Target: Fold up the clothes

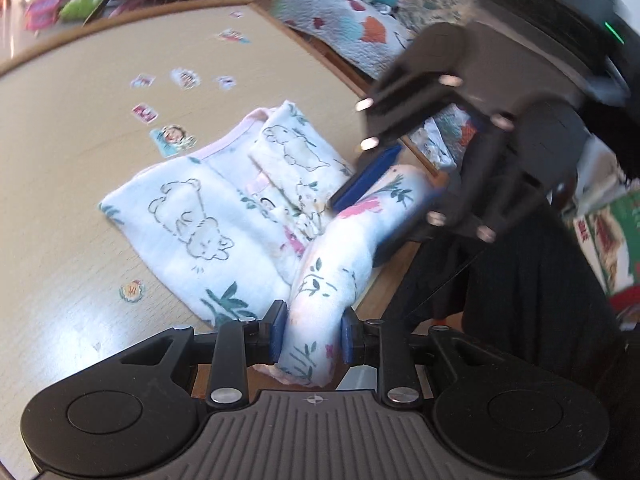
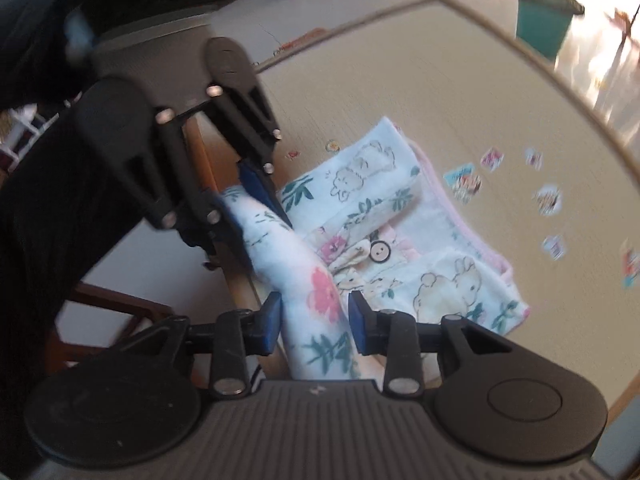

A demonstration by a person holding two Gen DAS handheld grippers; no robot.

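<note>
A white baby garment [image 1: 200, 216] printed with bears and flowers lies partly folded on the beige table [image 1: 60, 180], near its edge. One rolled part of it rises off the table to both grippers. My left gripper [image 1: 315, 334] is shut on this roll, its blue pads pressing both sides. In the right wrist view the garment [image 2: 440, 280] shows a round button [image 2: 379, 252]. The roll passes between the pads of my right gripper [image 2: 315, 322], which stand slightly off the cloth, open. Each gripper shows in the other's view: the right gripper [image 1: 360, 228] and the left gripper [image 2: 266, 236], both over the table edge.
Several small stickers [image 1: 172, 140] are scattered on the table beyond the garment. A quilt with soft toys [image 1: 340, 20] lies past the far edge. A green bin [image 2: 544, 20] stands on the floor. A person's dark clothing [image 1: 520, 300] is beside the table edge.
</note>
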